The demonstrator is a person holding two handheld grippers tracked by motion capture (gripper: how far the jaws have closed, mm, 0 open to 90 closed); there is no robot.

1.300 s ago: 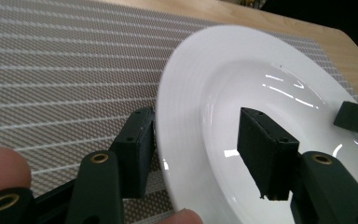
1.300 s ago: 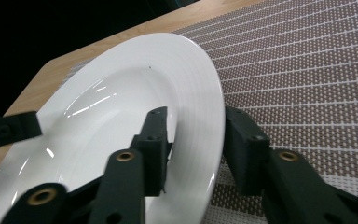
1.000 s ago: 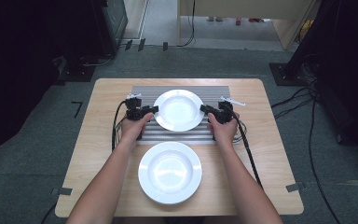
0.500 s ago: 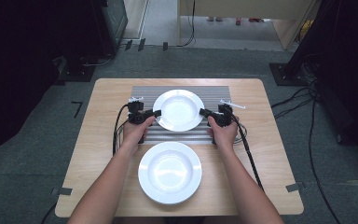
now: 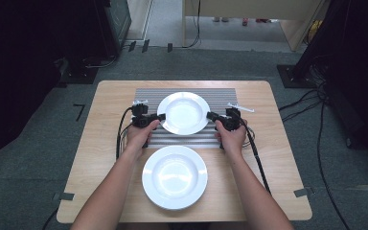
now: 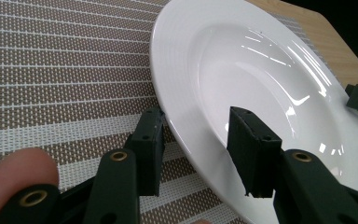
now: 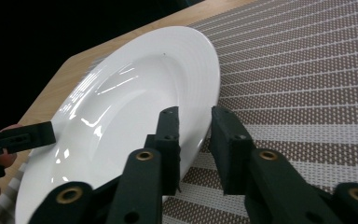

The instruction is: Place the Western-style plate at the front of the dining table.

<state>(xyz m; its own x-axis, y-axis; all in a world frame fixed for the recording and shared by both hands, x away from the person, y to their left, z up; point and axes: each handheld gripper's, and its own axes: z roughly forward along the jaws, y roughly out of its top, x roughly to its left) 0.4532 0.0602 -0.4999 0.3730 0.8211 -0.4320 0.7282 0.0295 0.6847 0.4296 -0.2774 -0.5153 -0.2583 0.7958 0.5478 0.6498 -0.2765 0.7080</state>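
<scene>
Fingers first: the left gripper (image 6: 200, 154) has its two black jaws set fairly wide, one under the rim and one above the bowl of the far plate (image 6: 261, 88), with clear air between pad and china, so it straddles the edge without pinching it. Across the plate, the right gripper (image 7: 193, 140) is narrower, its jaws bracketing the opposite rim (image 7: 205, 88), though a sliver of gap shows there too, and I cannot tell whether any pad truly touches. From above, both grippers (image 5: 154, 118) (image 5: 215, 117) sit at either side of that plate (image 5: 184, 112), which rests on the striped placemat (image 5: 230, 96). Just this side of the hands lies a second plate (image 5: 174, 176) on the bare wooden table (image 5: 278, 167). My read is a two-sided lift is being set up, and the danger is plain: glazed white china, glossy and slick, a thin sloping rim, hard flat pads. If one side closes before the other, or bites too shallow, the plate could tip or skate out and clatter onto the near plate. The mat is woven, coarse, brown and pale in bands, so it should resist sliding beneath. Both plates are round, deep-welled, with faint concentric ridges on the broad rims.
</scene>
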